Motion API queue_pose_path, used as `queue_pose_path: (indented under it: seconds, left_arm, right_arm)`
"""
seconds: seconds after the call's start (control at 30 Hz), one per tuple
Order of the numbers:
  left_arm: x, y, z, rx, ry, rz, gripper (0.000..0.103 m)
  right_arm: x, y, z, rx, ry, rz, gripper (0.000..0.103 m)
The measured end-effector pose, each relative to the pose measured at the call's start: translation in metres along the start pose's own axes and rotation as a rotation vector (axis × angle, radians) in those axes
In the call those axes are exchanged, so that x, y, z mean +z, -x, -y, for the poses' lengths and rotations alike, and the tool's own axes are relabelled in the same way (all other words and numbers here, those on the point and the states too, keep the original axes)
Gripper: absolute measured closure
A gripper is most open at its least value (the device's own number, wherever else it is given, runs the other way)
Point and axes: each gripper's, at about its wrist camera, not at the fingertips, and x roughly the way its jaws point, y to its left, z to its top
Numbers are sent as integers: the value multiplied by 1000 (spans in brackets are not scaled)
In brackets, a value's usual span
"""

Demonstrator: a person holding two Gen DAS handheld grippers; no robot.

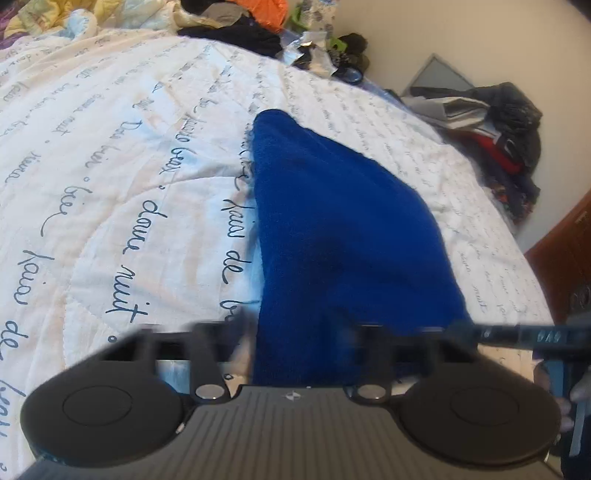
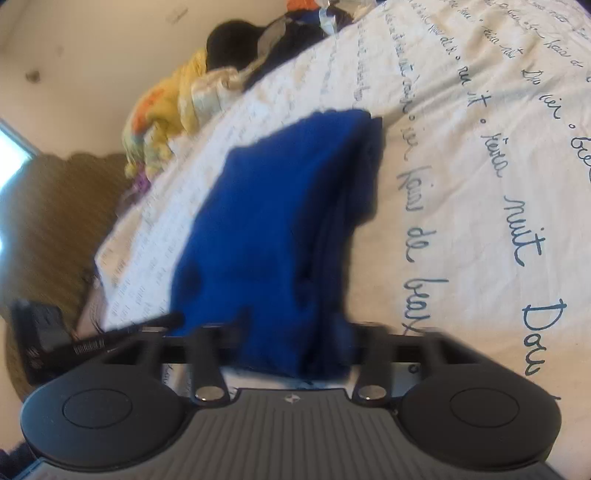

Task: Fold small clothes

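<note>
A royal-blue knit garment (image 1: 332, 229) lies stretched out on the white quilt printed with blue handwriting. In the left wrist view its near end runs down between my left gripper's (image 1: 299, 350) fingers, which are hidden under the cloth. In the right wrist view the same blue garment (image 2: 280, 221) shows folded layers along its right edge, and its near end sits inside my right gripper (image 2: 295, 354). Both grippers hold the same near edge; the other gripper's black tip (image 1: 524, 334) shows at the right of the left wrist view.
The quilt (image 1: 110, 184) covers the bed. A heap of mixed clothes (image 1: 236, 18) lies at the far end, and a dark pile (image 1: 498, 125) sits at the right bed edge by the wall. Yellow-orange clothes (image 2: 166, 107) lie by the headboard side. A wooden cabinet (image 1: 569, 258) stands right.
</note>
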Motion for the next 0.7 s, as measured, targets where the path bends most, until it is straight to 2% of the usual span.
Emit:
queue_pose_path:
  seconds: [0.07,0.17,0.23,0.27,0.3,0.33,0.37,0.4,0.43,0.5,0.53,0.6,0.63,0.67,0.7]
  left_arm:
    - [1,-2,2,25,-9,8,88]
    - [-9,3,17,96,-164,64,85]
    - [-15,14,23,102,-222,74,80]
    - [-15,21,24,91,-232,83,68]
    - [-12,29,24,67,-230,104,57]
    - [-6,36,23,36,-221,143,31]
    - [1,40,23,20,-215,184,13]
    - [10,39,23,23,-216,220,10]
    - [23,33,25,43,-225,238,12]
    - [52,8,27,76,-221,223,17]
    - [66,-7,26,81,-208,210,21]
    - [91,-39,24,107,-181,169,23]
    - [101,-53,26,135,-178,157,32]
    - [108,-65,29,154,-198,155,33]
    - [115,-78,33,173,-228,154,33]
  right_arm:
    - [-1,-1,-10,-38,73,6,95]
    - [-8,-3,-24,-173,225,24,95]
    - [-12,0,-23,-168,230,39,92]
    - [-12,3,-21,-159,203,43,84]
    - [-11,6,-21,-150,170,44,69]
    - [-7,9,-19,-137,145,50,59]
    - [-1,13,-20,-121,140,76,35]
    - [7,18,-19,-112,145,125,23]
    - [17,19,-20,-112,150,169,23]
    - [49,12,-13,-106,121,206,23]
    - [66,5,-7,-107,83,210,23]
    - [100,-17,4,-122,20,187,26]
    - [113,-30,8,-132,3,162,31]
    - [124,-44,12,-145,-9,132,55]
    - [132,-60,15,-160,-8,89,84]
